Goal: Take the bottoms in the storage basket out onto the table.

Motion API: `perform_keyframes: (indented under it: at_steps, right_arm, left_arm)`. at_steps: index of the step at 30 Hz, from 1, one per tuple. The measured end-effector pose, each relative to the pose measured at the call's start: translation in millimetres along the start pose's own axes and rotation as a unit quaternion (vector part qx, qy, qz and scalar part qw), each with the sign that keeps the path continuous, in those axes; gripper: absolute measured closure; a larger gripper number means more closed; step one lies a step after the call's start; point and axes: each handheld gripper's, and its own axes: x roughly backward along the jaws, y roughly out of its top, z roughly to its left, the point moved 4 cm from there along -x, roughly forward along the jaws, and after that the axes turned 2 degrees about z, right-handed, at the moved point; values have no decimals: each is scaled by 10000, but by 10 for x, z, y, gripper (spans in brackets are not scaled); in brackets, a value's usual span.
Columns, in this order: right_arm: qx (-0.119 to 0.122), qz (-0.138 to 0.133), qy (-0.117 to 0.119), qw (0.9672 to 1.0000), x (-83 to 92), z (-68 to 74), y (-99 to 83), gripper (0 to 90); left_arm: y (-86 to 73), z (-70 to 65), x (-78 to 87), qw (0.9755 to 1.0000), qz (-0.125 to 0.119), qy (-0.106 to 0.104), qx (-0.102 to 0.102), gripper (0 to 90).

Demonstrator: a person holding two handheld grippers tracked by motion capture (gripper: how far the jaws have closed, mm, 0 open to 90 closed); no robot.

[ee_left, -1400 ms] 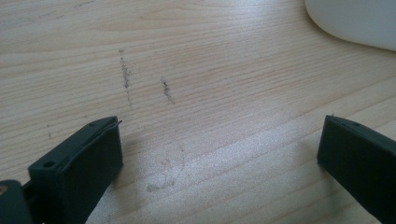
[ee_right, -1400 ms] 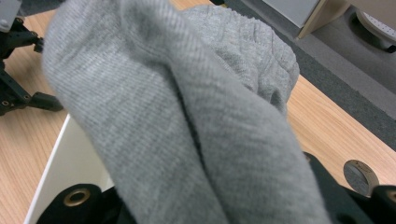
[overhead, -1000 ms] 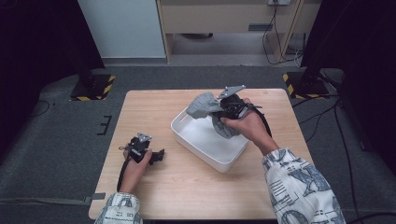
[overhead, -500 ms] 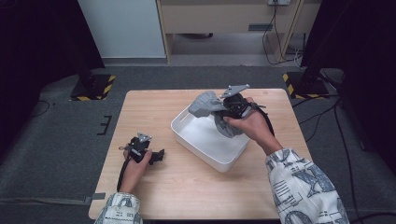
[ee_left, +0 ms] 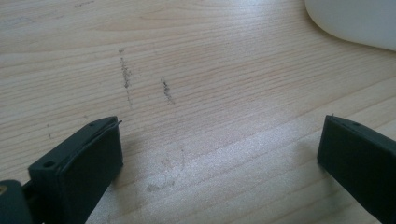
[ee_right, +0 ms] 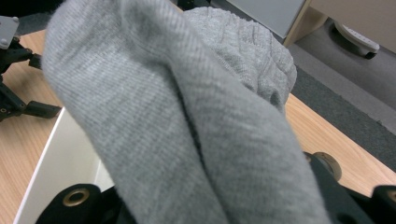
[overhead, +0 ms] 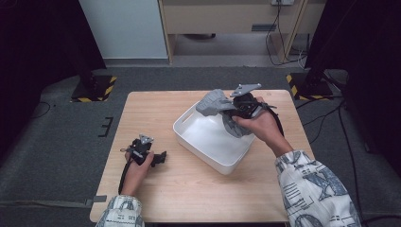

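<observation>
1. The right gripper [overhead: 226,109] sits upper right of centre in the high view, jaws clamped on a bunched grey knit cloth [overhead: 215,101]. The jaws are partly closed with a thick wad of fabric between them, so they're nowhere near fully shut.

2. The cloth hangs off the far corner of the white tub [overhead: 189,137], part of it draped up over the rim toward the upper middle of the frame and part trailing down inside. In the right gripper view the cloth [ee_right: 187,121] covers most of the frame, ribbed on one side and cable-knit on the other.

3. The left gripper [overhead: 158,157] rests on the desk [overhead: 156,106] at lower left, well apart from the tub. Its jaws stand wide open with nothing but bare wood between them in the left gripper view.

4. Handling guess: it's soft, floppy and light. It won't slip much since knit grabs well, and it won't break. It will sag and unfold from wherever it's pinched, though.

5. Best hold, I'd say, is a thick fold or bunched part like the current one. A single thin edge would just stretch and slide out.
</observation>
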Motion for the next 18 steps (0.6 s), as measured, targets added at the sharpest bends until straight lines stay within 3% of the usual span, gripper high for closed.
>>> perform_keyframes:
  at_steps: [18]
  right_arm:
    - [-238, -154, -233, 9993, 240, -268, -86, 661]
  left_arm:
    - [0, 0, 0, 10000, -1, 0, 1, 0]
